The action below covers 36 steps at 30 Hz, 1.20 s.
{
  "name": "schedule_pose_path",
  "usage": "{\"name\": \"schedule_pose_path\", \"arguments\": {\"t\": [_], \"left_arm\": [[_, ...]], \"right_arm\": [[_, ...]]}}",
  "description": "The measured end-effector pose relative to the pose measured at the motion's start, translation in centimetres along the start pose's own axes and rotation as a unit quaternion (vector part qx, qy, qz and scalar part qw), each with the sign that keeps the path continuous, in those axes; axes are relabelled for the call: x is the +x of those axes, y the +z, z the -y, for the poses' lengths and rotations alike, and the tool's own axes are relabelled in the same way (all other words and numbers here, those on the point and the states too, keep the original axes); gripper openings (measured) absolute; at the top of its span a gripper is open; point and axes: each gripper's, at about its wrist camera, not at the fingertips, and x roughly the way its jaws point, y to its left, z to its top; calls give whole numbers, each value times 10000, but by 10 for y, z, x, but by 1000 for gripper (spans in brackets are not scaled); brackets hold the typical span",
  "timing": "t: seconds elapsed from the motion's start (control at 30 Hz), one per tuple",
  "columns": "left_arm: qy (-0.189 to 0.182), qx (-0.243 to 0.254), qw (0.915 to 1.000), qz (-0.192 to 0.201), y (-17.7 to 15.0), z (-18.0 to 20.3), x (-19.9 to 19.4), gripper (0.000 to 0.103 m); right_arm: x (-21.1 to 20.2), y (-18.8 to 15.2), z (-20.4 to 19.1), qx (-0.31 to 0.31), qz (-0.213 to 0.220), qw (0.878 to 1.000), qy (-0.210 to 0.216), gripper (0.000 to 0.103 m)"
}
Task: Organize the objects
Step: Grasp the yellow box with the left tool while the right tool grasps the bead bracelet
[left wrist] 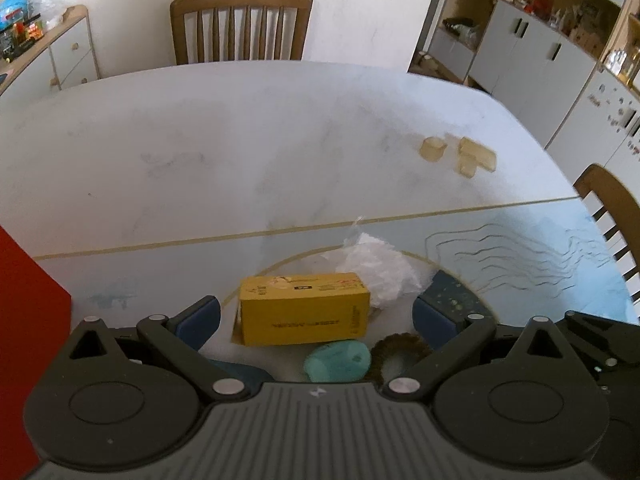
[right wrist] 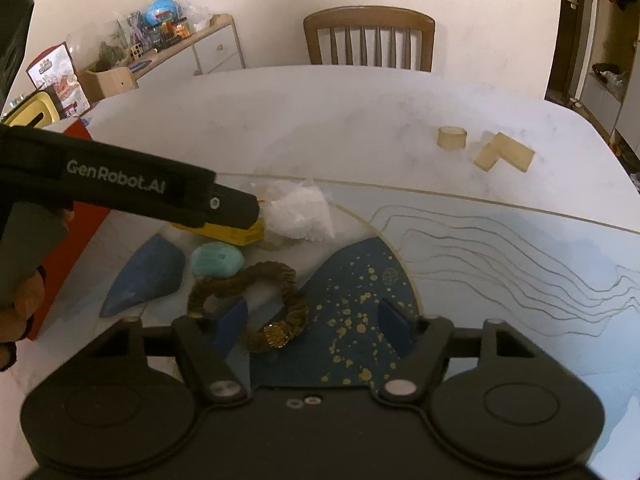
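- Between the spread fingers of the left gripper (left wrist: 316,316), in the left wrist view, lies a yellow box (left wrist: 302,307) on the table (left wrist: 240,152); the jaws stand open on either side of it and the pads do not press on it
- It looks like light, stiff cardboard, likely to crush a little if squeezed hard; its short ends face the pads, so taking it across that length seems the natural hold
- Just behind the box sits a crumpled clear plastic bag (left wrist: 372,272), touching or nearly touching its far right corner; a teal rounded object (left wrist: 336,360) and a brown hair scrunchie (left wrist: 400,356) lie just in front, close under the gripper
- A red box (left wrist: 28,312) stands at the left edge, and some pale yellowish blocks (left wrist: 460,154) lie well apart, farther across the table
- Over in the right wrist view, the right gripper (right wrist: 312,320) is open, with the scrunchie (right wrist: 256,304) lying by its left finger; the pads are not pressing on it
- The scrunchie is soft and floppy with a small gold clasp, so a pinch across its band should do
- The left gripper's black body (right wrist: 128,192) reaches in from the left and hides most of the yellow box (right wrist: 236,234); the teal object (right wrist: 216,260) and bag (right wrist: 300,212) crowd it
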Motion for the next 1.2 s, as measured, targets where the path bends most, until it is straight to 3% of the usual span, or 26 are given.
{"name": "schedule_pose_path", "arguments": {"t": [0.43,0.73,0.93,1.2], "left_arm": [[208,51,9998,31,-1,-2,14,101],[56,177,9998,69,-1,-1,9,74],[20,153,9999,38,-2,-2,4,73],[-31,113,9998,149,-4,-5,-20,73]], "right_arm": [[10,4,-10,-281,32,9996,0,38],[10,4,-9,-205,9,9998,-30,21],[6,6,-10,-87,-15,9999,-71,11],[-21,9,-5,223,161,9996,42,8]]}}
